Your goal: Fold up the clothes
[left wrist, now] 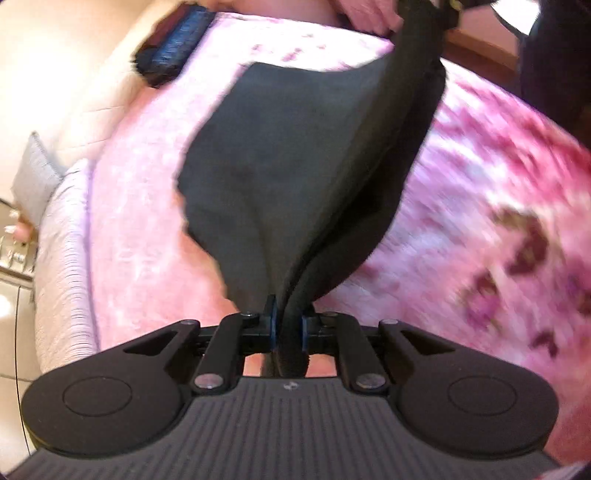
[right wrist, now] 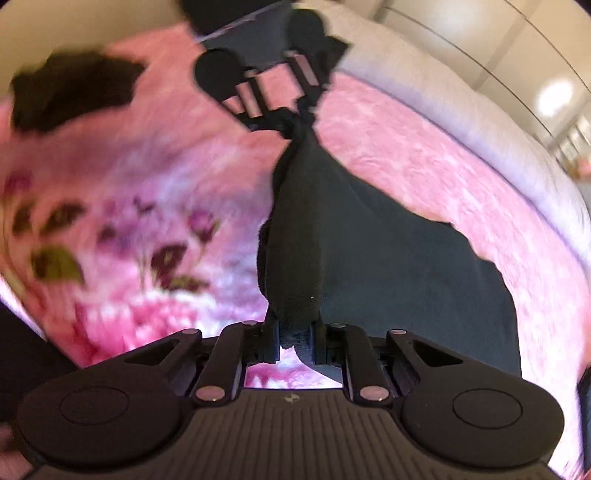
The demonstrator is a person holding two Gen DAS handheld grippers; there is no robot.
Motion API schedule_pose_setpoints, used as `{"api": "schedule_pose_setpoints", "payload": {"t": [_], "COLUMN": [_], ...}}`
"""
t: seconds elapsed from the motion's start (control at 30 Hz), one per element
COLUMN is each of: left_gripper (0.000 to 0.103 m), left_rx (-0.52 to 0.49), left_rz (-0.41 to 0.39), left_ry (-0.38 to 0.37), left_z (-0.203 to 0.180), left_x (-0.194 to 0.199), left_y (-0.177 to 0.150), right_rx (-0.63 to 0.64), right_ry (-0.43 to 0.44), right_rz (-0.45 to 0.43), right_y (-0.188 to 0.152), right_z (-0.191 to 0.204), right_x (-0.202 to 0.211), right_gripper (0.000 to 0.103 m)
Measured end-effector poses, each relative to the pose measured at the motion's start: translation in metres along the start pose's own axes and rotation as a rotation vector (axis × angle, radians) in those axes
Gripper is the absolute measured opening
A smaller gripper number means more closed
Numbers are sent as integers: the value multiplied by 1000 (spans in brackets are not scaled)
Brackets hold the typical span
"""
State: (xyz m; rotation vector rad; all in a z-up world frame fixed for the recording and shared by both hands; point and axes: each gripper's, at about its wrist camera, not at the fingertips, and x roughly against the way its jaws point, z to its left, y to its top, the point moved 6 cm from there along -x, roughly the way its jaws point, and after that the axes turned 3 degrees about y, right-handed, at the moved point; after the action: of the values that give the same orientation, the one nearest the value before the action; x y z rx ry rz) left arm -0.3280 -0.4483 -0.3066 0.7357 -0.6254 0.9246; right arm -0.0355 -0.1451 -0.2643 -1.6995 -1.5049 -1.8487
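Note:
A dark grey garment hangs stretched between my two grippers above a pink flowered bedspread. My left gripper is shut on one bunched end of it. My right gripper is shut on the other end of the garment. In the right wrist view the left gripper shows at the far end of the cloth. In the left wrist view the right gripper is at the top edge, mostly hidden by cloth and a hand. Both views are blurred.
Another dark garment lies on the bedspread. A dark blue object lies near the bed's far edge. The white mattress edge borders the blanket. A grey pillow and tiled floor lie beyond.

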Motion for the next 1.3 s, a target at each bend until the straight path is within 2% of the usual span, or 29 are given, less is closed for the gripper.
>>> {"api": "schedule_pose_setpoints", "payload": {"t": [0.13, 0.23, 0.33, 0.43, 0.53, 0.63, 0.73, 0.8, 0.9, 1.0, 1.1, 1.13, 1.23, 1.27, 1.3], "left_gripper": [10, 10, 10, 11, 11, 13, 23, 29, 40, 52, 52, 52, 43, 35, 21], "left_rx": [52, 59, 13, -25, -39, -4, 84, 158, 306, 508, 719, 767, 873, 901, 918], "left_rz": [-22, -38, -26, -8, 23, 65, 132, 166, 153, 153, 171, 173, 151, 143, 147], "left_ry": [17, 14, -19, -79, -160, -251, -300, -284, -262, -236, -282, -302, -365, -383, -388], "left_z": [69, 122, 158, 186, 198, 202, 202, 207, 229, 253, 259, 257, 250, 247, 245], "left_x": [-16, -40, -87, -148, -217, -286, -341, -359, -348, -330, -324, -327, -344, -351, -360], "left_y": [46, 89, 138, 180, 200, 212, 209, 201, 185, 162, 135, 129, 126, 127, 129], "right_rx": [-259, -443, -602, -760, -885, -988, -1106, -1224, -1357, -1426, -1454, -1457, -1468, -1471, -1477], "right_ry": [-28, -62, -80, -56, -18, 30, 78, 89, 69, 53, 53, 46, 27, 19, 4], "right_rz": [-76, -125, -156, -171, -169, -157, -141, -122, -153, -173, -206, -212, -231, -227, -211], "right_y": [10, 0, -20, -53, -90, -128, -170, -202, -230, -239, -235, -234, -230, -229, -231], "right_z": [-61, -122, -183, -243, -296, -339, -373, -390, -404, -396, -385, -385, -384, -384, -387], "right_x": [30, 42, 44, 34, 13, -15, -51, -71, -70, -57, -52, -55, -64, -69, -74], "right_gripper": [14, 13, 13, 13, 13, 13, 16, 32, 41, 43, 45, 47, 48, 37, 18]}}
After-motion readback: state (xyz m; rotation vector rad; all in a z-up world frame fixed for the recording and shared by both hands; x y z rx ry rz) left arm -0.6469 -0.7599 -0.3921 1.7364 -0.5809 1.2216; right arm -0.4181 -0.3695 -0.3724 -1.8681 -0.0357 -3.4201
